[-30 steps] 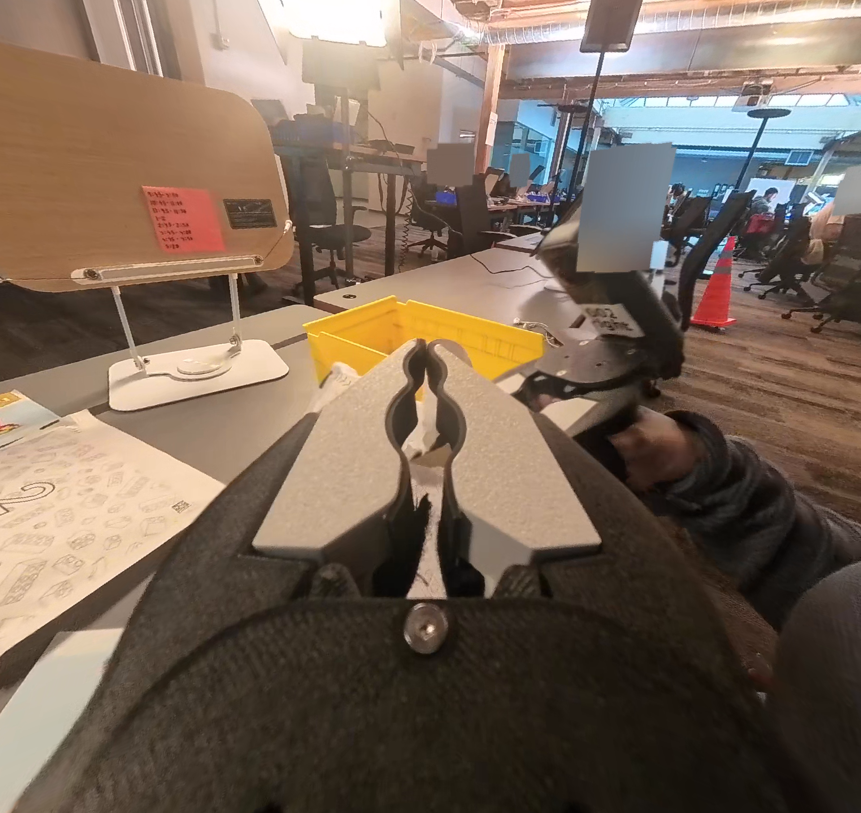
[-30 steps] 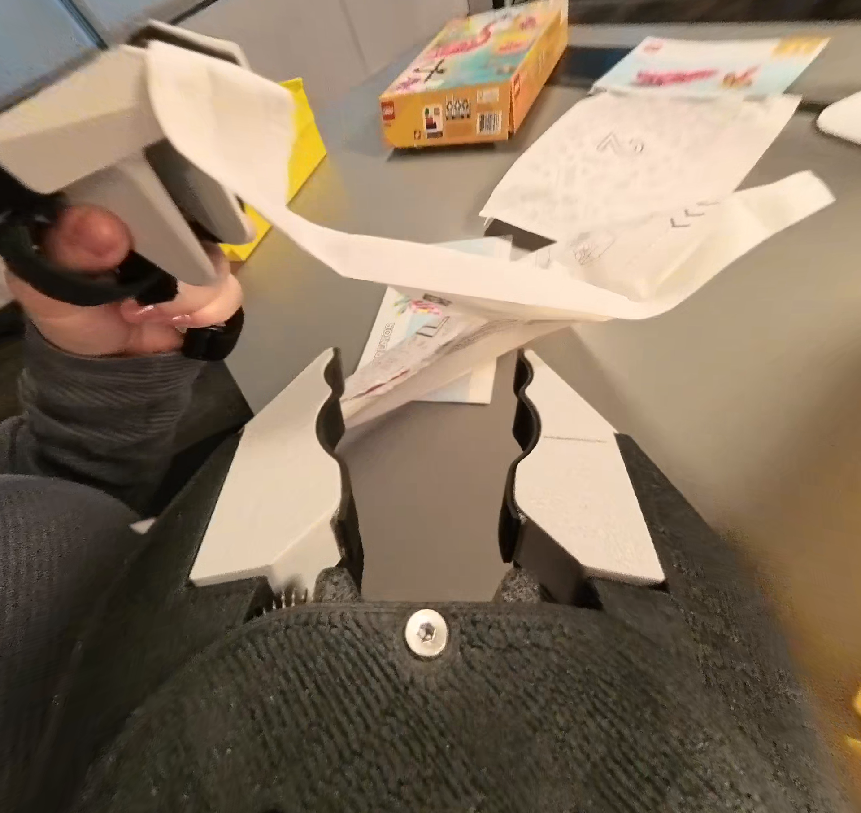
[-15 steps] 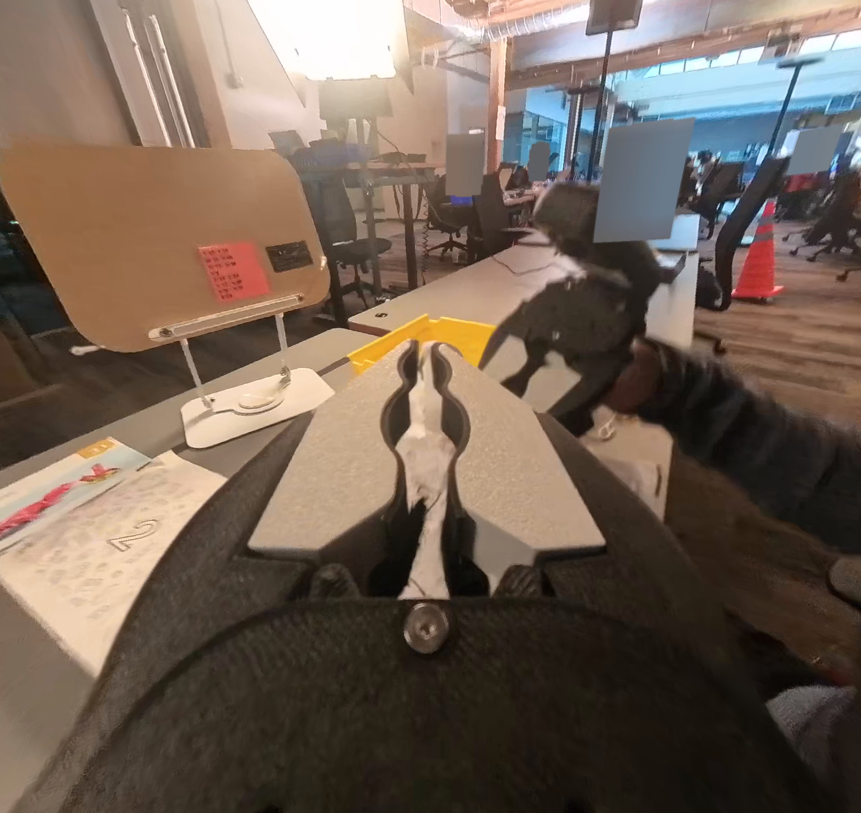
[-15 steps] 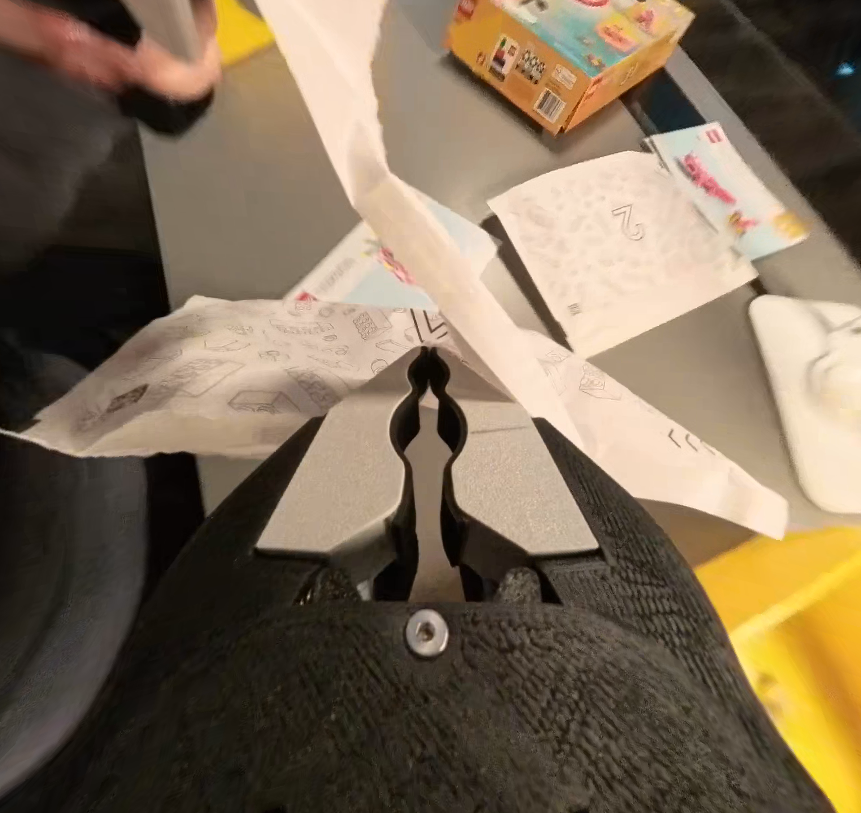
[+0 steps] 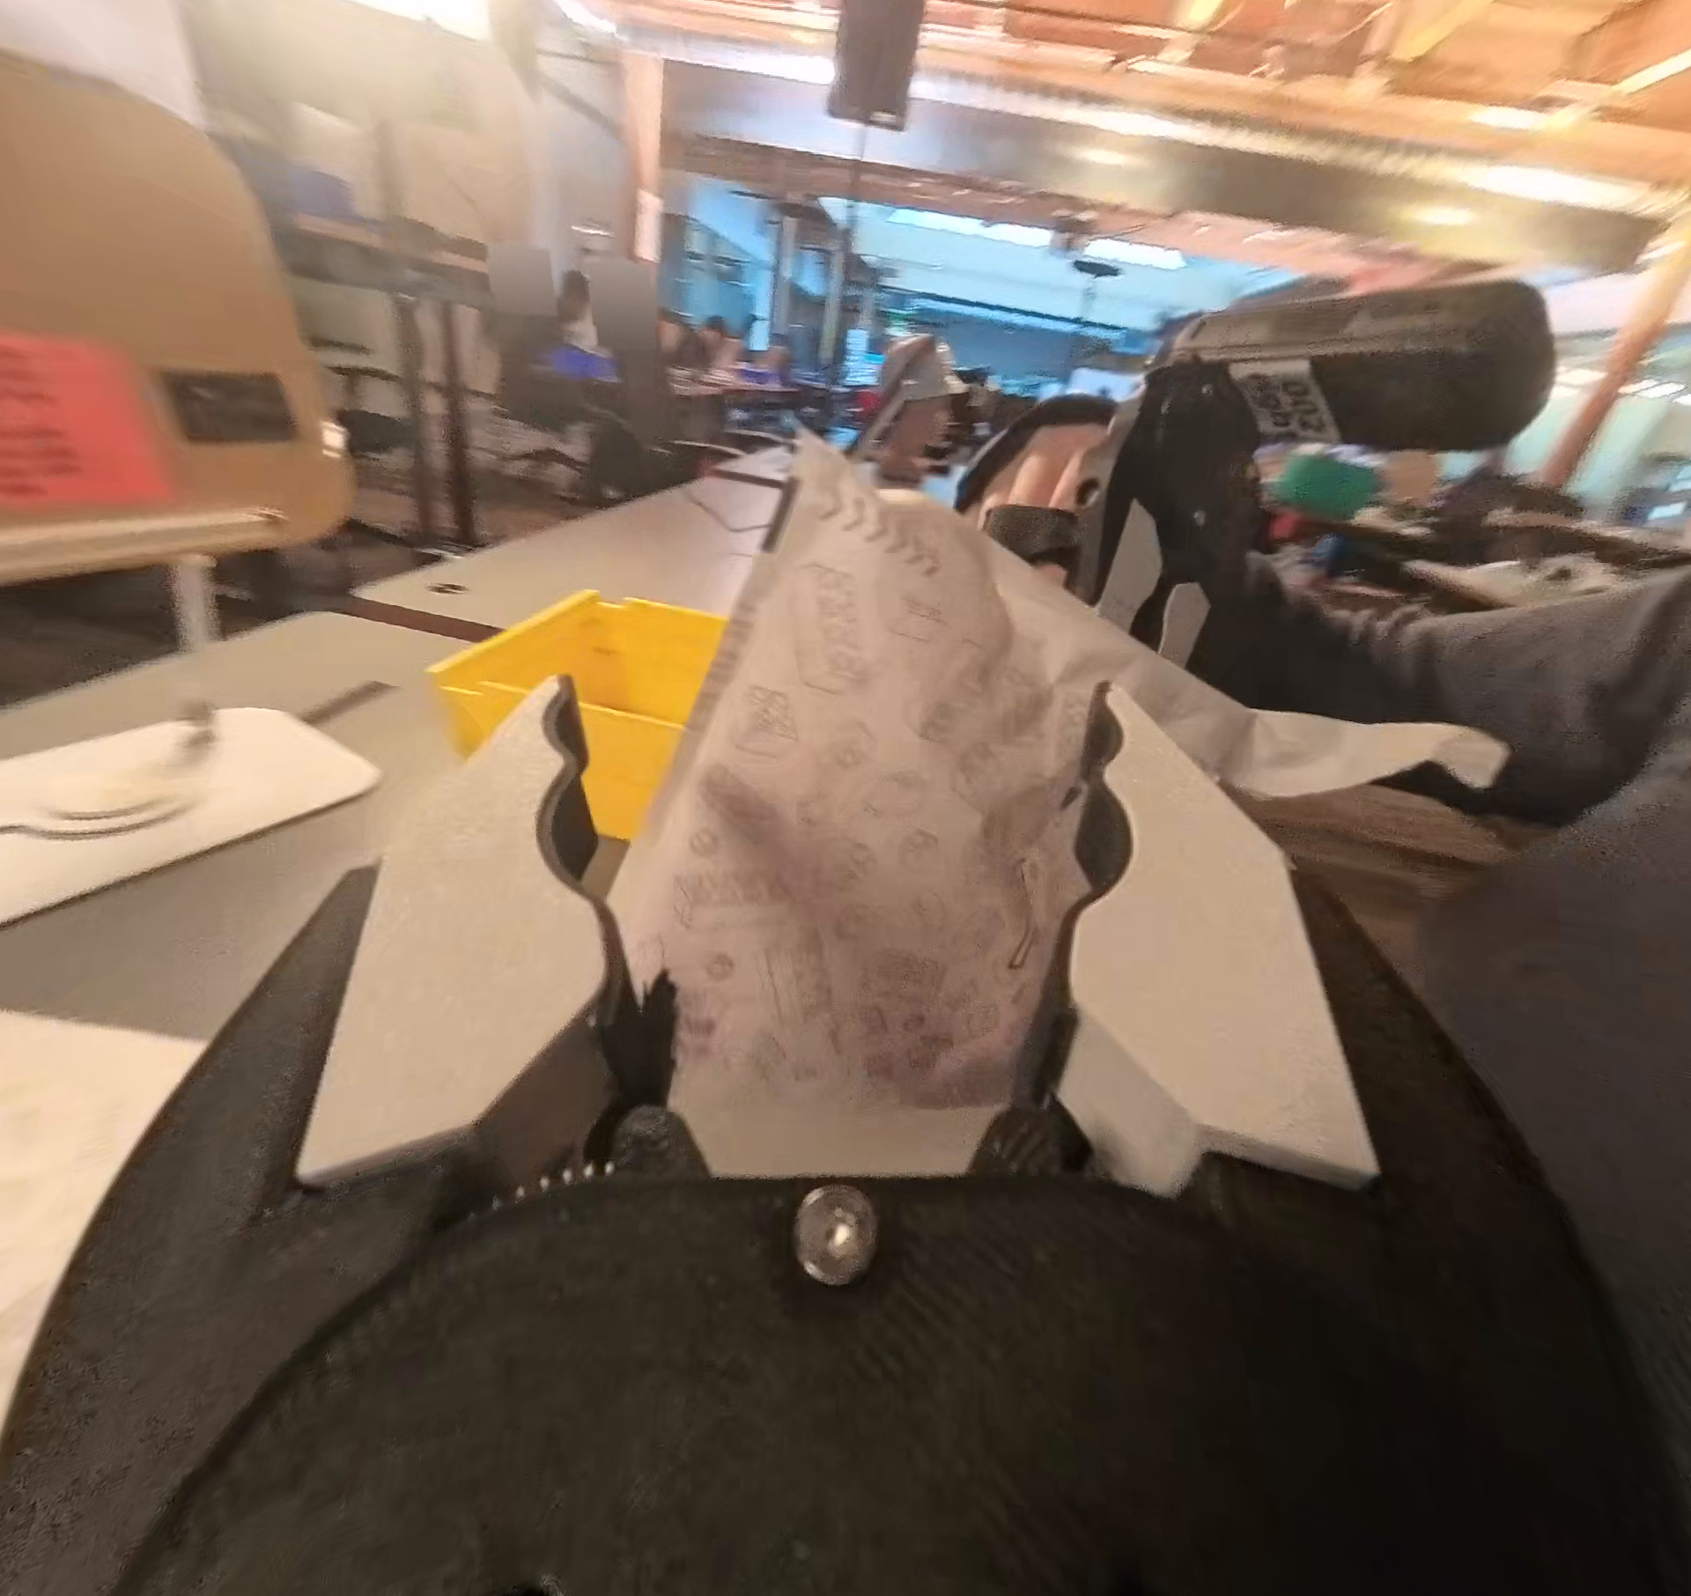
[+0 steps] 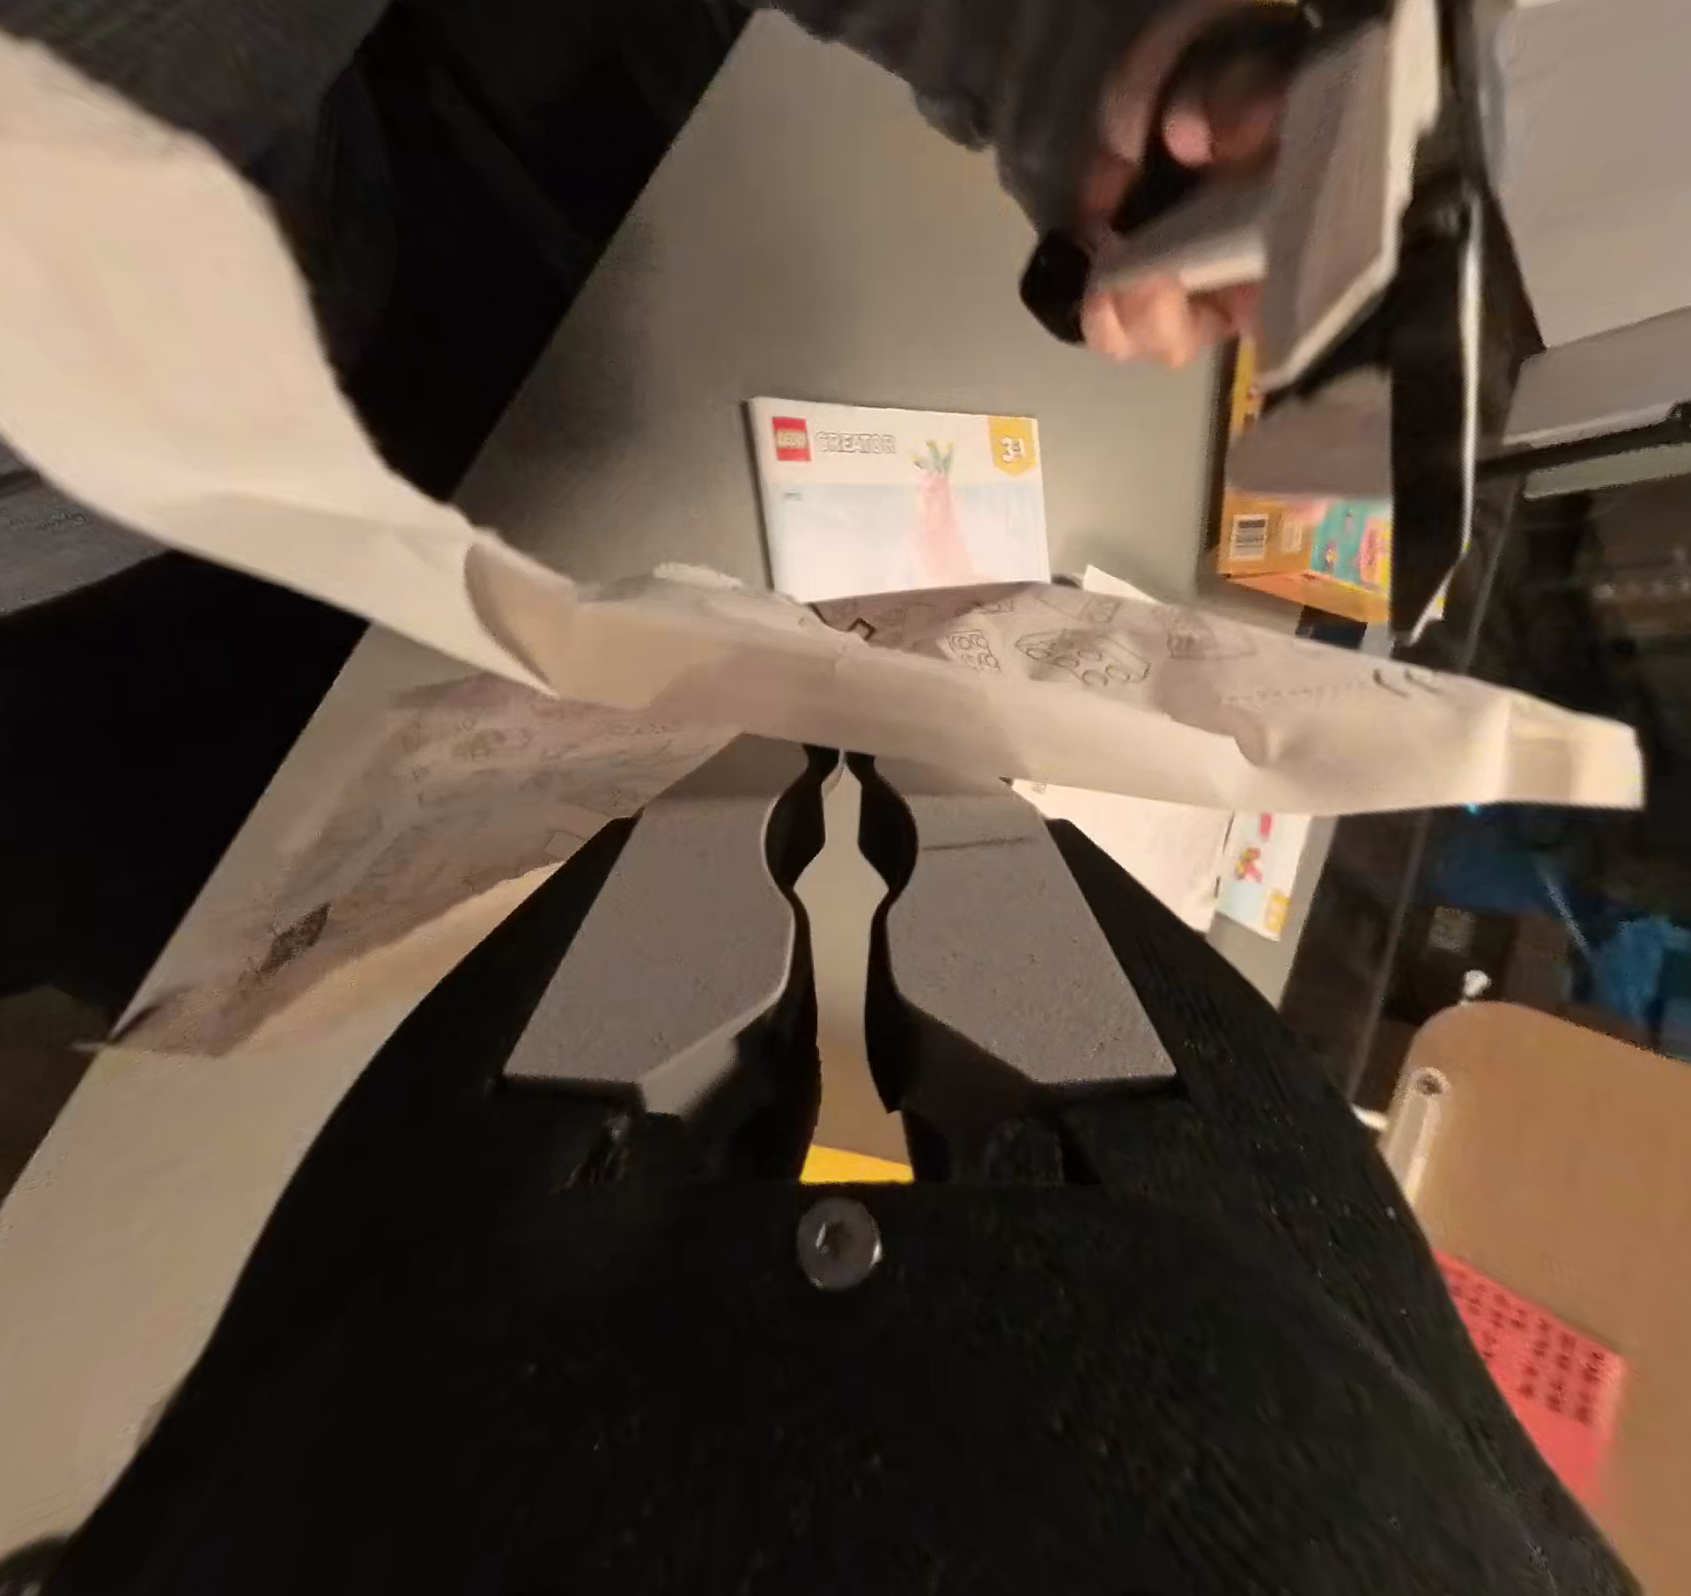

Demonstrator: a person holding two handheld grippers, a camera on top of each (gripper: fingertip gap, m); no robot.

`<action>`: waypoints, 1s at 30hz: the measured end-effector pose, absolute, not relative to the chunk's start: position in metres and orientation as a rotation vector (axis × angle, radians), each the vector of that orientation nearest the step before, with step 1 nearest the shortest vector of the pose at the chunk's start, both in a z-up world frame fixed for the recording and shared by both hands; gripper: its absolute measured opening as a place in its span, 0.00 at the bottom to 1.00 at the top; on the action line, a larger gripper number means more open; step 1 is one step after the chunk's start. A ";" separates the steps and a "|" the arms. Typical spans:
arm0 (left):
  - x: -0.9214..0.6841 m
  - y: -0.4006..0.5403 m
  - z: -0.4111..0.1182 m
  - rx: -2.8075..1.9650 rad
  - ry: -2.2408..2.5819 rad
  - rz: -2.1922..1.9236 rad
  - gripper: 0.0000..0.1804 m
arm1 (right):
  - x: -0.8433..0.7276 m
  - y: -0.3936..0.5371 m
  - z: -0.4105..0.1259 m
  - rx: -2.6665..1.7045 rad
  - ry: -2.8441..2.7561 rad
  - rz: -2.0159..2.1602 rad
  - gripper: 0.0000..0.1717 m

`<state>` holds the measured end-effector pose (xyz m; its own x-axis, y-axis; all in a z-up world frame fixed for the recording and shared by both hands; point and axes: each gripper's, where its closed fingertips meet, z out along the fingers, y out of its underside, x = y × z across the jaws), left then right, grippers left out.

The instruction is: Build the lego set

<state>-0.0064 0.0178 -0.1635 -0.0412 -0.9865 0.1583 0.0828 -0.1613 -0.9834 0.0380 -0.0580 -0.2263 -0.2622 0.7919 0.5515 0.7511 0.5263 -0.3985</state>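
While the left gripper (image 5: 833,728) fingers gape around a paper bag (image 5: 851,866), the right gripper (image 6: 842,760) pinches it; the yellow bin (image 5: 586,683), frame centre, shows nothing inside.

Your left wrist camera sat just behind its own spread fingers (image 5: 476,875), close above the grey table (image 5: 274,664), and faced level across it toward a yellow bin (image 5: 595,674) and the open office beyond. Your right wrist camera looked steeply down along its own fingers (image 6: 659,930) at the same table (image 6: 823,271), close in and rolled over sideways. Both views shared the printed paper bag (image 5: 851,866) (image 6: 1052,692), the wooden board with its red note (image 5: 73,426) (image 6: 1546,1406), and each showed the other gripper farther off.
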 end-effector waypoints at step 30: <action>-0.044 0.001 -0.133 -1.053 0.968 -1.020 0.00 | -0.036 0.001 -0.097 -1.493 -1.440 0.706 0.35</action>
